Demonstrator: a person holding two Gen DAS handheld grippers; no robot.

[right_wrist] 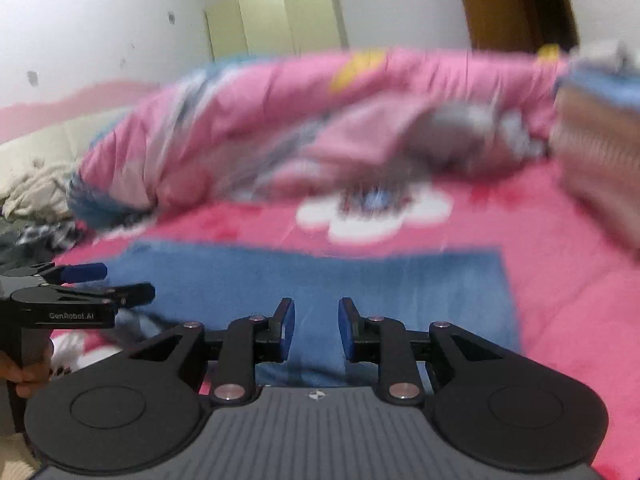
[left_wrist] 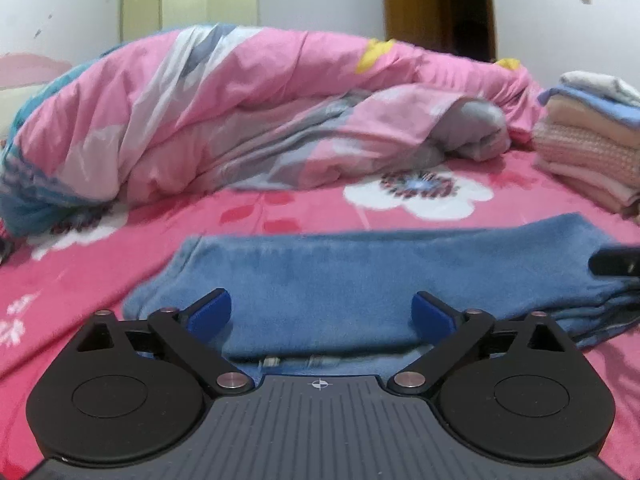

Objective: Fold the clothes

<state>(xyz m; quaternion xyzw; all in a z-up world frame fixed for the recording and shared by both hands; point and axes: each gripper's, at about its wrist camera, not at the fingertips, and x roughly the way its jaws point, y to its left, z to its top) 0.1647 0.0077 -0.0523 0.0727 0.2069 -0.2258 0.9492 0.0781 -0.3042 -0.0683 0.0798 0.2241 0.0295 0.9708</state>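
A rumpled pink quilt (left_wrist: 224, 112) lies on the flowered bedsheet (left_wrist: 400, 196) before a pale wardrobe (left_wrist: 188, 4).

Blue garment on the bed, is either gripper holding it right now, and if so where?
Nothing is held. The left gripper is wide open over the blue garment; the right gripper is partly open, nothing between its fingers.

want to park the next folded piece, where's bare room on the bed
Free: the pink sheet between the blue garment and the bunched duvet, around the white flower print. Crowded: the folded stack at the right edge, the duvet along the back.
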